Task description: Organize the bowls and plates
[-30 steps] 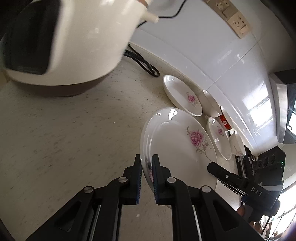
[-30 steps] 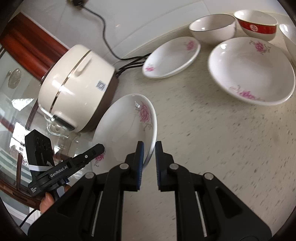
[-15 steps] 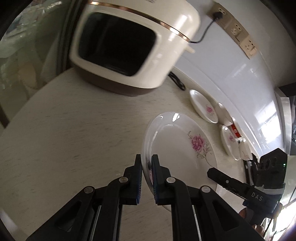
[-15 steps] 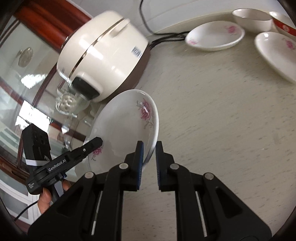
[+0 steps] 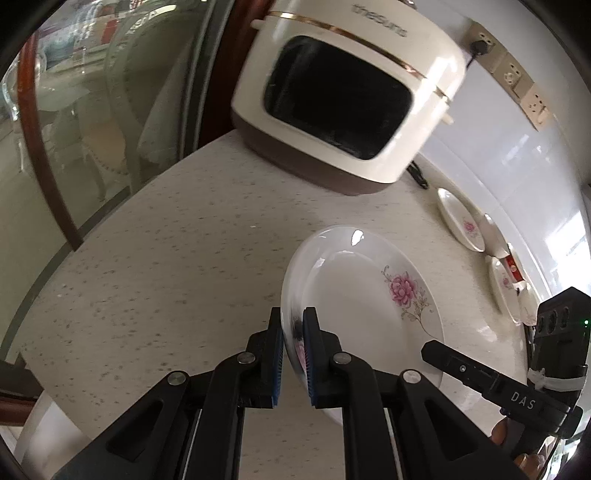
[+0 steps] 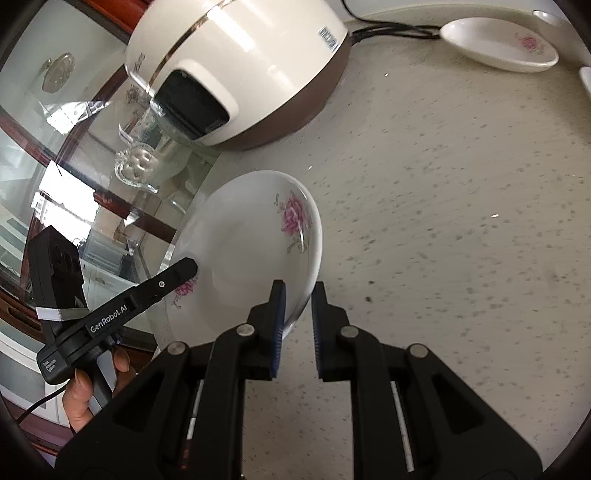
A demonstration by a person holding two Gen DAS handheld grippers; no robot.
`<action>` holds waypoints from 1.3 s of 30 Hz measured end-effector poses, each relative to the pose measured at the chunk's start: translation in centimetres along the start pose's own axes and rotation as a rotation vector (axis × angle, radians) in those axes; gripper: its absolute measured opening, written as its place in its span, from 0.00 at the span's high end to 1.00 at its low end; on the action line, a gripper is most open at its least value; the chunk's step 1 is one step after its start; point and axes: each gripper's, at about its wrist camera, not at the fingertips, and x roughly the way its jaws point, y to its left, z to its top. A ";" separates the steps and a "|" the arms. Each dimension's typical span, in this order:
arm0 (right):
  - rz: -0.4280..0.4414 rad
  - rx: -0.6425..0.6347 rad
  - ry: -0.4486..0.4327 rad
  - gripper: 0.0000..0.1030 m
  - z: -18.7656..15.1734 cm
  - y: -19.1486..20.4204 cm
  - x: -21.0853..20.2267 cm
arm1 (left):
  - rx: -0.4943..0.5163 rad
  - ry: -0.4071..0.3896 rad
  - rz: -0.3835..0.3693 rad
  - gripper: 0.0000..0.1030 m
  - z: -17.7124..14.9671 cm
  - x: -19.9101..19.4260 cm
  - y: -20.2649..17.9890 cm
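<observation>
A white plate with a pink flower [image 5: 362, 306] hangs above the speckled counter, held from two sides. My left gripper [image 5: 293, 332] is shut on its near rim. The right gripper [image 5: 428, 349] grips the opposite rim at the lower right. In the right wrist view the same plate [image 6: 243, 251] tilts on edge, my right gripper [image 6: 297, 302] shut on its rim and the left gripper [image 6: 188, 266] clamped on the far side. Another flowered plate [image 6: 498, 46] lies on the counter at the back right, also seen in the left wrist view as a flowered plate [image 5: 460, 223].
A cream rice cooker [image 5: 343, 92] stands at the back of the counter, its cord [image 6: 391, 31] running to wall sockets [image 5: 513, 77]. More dishes [image 5: 504, 277] line the wall to the right. A glass cabinet [image 6: 74, 147] borders the counter's left edge [image 5: 110, 218].
Both grippers carried the plate leftward along the counter, toward its corner in front of the rice cooker. The other dishes have slid far to the right in both views. The grips held.
</observation>
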 end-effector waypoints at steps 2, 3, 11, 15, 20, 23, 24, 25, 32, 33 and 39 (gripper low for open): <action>0.003 -0.009 0.011 0.83 0.1 0.4 0.6 | -0.008 0.000 0.012 0.89 0.0 0.0 0.6; 0.004 -0.012 0.015 0.83 0.4 0.7 1.1 | -0.012 0.001 0.016 0.89 0.0 0.0 0.7; 0.016 -0.048 0.032 0.83 0.6 1.9 1.9 | -0.037 0.008 0.046 0.87 -0.2 -0.7 2.5; 0.023 -0.066 0.034 0.82 0.5 2.5 2.3 | -0.047 0.012 0.063 0.85 -0.5 -0.7 2.8; 0.044 -0.086 0.045 0.80 0.5 3.0 2.6 | -0.054 0.003 0.063 0.69 -0.4 -1.2 2.9; 0.050 -0.099 0.048 0.79 0.3 3.1 2.6 | -0.042 -0.007 0.079 0.61 -0.4 -1.4 2.8; 0.050 -0.102 0.047 0.79 0.2 2.9 2.5 | -0.037 -0.012 0.090 0.57 -0.4 -1.6 2.7; 0.047 -0.103 0.047 0.78 0.3 2.8 2.5 | -0.035 -0.016 0.096 0.53 -0.4 -1.8 2.7; 0.029 -0.092 0.008 0.54 0.3 1.9 1.2 | -0.026 -0.060 0.107 0.47 -0.2 -2.3 1.6; 0.032 -0.093 -0.001 0.53 0.4 1.8 0.8 | -0.024 -0.066 0.109 0.46 -0.1 -2.4 1.5; 0.002 -0.093 -0.072 0.51 0.7 1.1 -1.7 | 0.009 -0.134 0.113 0.43 0.3 -3.7 -0.2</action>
